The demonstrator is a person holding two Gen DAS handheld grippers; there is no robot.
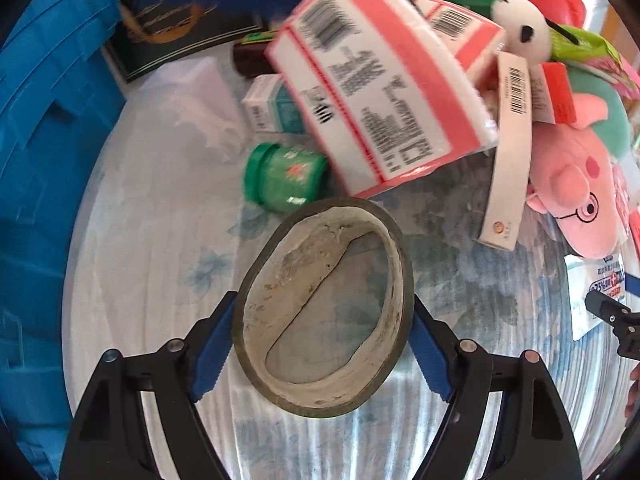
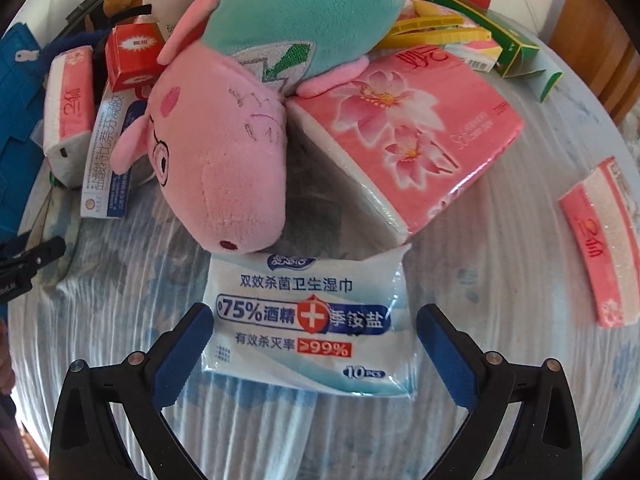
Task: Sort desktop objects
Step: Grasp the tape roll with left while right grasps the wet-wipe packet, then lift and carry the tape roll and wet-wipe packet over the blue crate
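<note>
My left gripper (image 1: 322, 344) is shut on a roll of brown tape (image 1: 324, 308), its blue pads pressing both sides, held above the cloth-covered table (image 1: 152, 280). My right gripper (image 2: 316, 344) is open, its fingers either side of a white and blue wet-wipe pack (image 2: 308, 316) lying flat on the table. A pink pig plush (image 2: 224, 152) lies just beyond the pack, its snout touching the pack's far edge. The pack's corner also shows at the right edge of the left wrist view (image 1: 596, 296).
A blue crate (image 1: 44, 160) stands at the left. Ahead lie a green jar (image 1: 286, 178), a small green-white box (image 1: 272, 104), pink tissue packs (image 1: 376, 80) (image 2: 412, 128), a long white box (image 1: 510, 148), a red box (image 2: 134, 56), plush toys and a dark box (image 1: 176, 28).
</note>
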